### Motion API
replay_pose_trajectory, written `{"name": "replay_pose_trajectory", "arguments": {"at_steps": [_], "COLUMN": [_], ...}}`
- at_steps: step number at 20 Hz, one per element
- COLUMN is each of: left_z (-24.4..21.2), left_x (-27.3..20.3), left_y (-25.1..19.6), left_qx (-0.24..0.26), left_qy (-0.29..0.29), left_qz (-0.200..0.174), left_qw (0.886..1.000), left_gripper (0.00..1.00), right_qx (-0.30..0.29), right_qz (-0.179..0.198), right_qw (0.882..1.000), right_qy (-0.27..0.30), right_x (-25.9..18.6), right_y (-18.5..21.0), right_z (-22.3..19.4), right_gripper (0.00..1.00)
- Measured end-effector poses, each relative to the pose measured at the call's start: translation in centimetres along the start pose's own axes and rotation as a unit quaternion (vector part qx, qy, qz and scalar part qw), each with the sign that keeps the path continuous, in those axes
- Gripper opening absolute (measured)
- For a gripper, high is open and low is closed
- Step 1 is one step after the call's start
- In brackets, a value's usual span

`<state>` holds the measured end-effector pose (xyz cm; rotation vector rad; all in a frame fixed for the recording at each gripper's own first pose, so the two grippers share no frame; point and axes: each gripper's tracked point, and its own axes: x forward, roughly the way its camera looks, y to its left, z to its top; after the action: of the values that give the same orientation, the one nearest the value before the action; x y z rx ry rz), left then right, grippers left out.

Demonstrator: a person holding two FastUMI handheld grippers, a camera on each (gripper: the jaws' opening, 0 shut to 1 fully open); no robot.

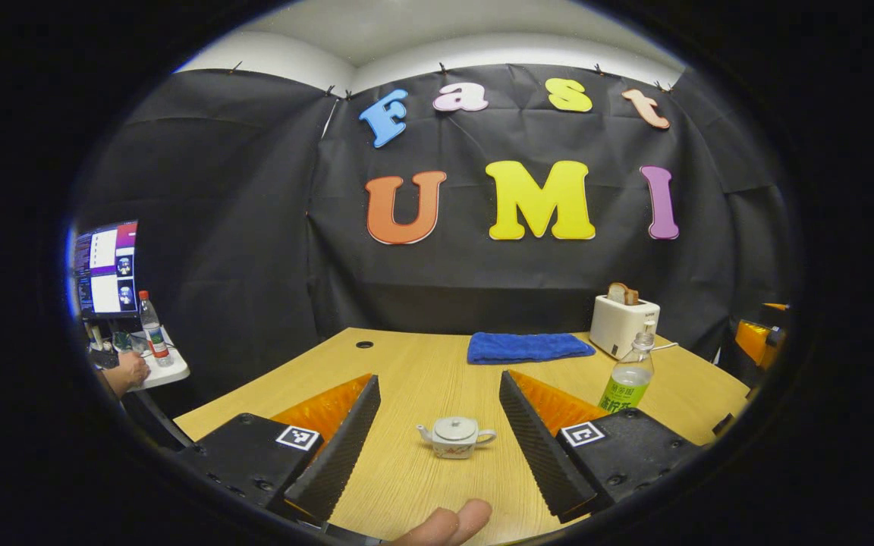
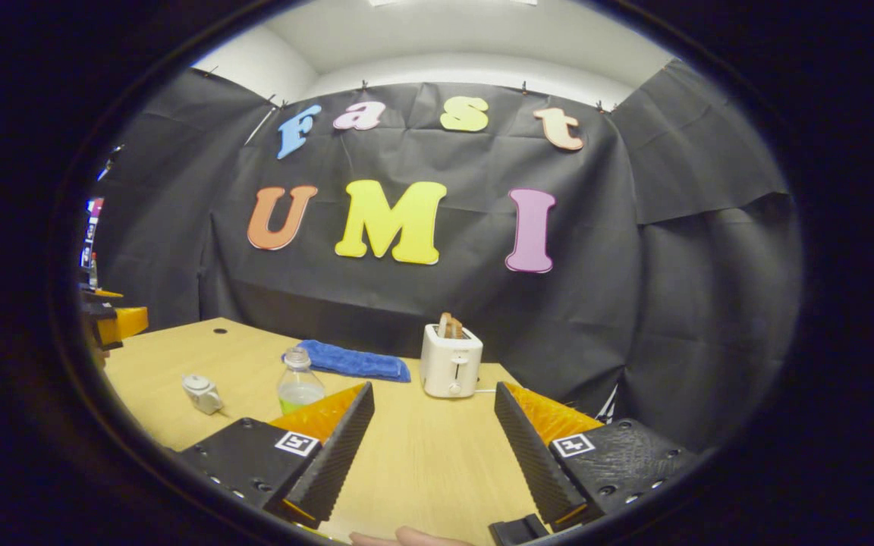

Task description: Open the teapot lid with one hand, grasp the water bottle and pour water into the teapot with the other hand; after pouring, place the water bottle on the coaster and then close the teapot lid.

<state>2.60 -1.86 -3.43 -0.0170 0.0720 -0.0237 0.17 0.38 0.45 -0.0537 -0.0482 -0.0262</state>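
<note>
A small white teapot [image 1: 455, 437] with its lid on stands on the wooden table [image 1: 422, 364], straight ahead of my left gripper [image 1: 437, 440], which is open with the pot framed between its fingers but farther off. A clear water bottle [image 1: 628, 377] with a green label stands to the teapot's right. In the right gripper view the water bottle [image 2: 299, 388] rises just behind the left finger of my right gripper [image 2: 433, 447], which is open over bare table. The teapot [image 2: 202, 393] sits farther left there.
A white toaster [image 2: 450, 362] holding bread stands at the table's back, with a folded blue cloth [image 2: 353, 362] to its left. A side shelf [image 1: 156, 368] carries a monitor, another bottle and a person's hand. The other gripper [image 1: 756, 341] shows at the right edge.
</note>
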Motion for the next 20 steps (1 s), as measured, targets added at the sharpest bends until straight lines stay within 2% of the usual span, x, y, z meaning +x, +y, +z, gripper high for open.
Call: {"name": "replay_pose_trajectory", "arguments": {"at_steps": [4, 12, 17, 20], "left_z": [-0.5, -0.9, -1.7, -5.4], "left_x": [0.5, 1.3, 5.1, 8.2], "left_y": [0.2, -0.5, -0.8, -0.6], "left_qx": [0.001, 0.003, -0.013, -0.001], "left_qy": [0.008, -0.001, -0.041, -0.023], "left_qz": [0.006, -0.014, -0.032, -0.029], "left_qw": [1.0, 1.0, 0.999, 0.999], "left_gripper": [0.99, 0.99, 0.99, 0.99], "right_qx": [0.013, 0.01, 0.003, -0.004], "right_qz": [0.008, 0.004, 0.006, 0.002], "right_qw": [1.0, 1.0, 0.999, 0.999], "right_qy": [0.01, 0.025, 0.034, 0.037], "right_x": [0.1, 0.8, 1.4, 1.7], "right_y": [0.0, 0.3, 0.9, 0.9], "right_z": [-0.3, -1.3, -2.1, -2.5], "right_gripper": [0.96, 0.96, 0.95, 0.97]}}
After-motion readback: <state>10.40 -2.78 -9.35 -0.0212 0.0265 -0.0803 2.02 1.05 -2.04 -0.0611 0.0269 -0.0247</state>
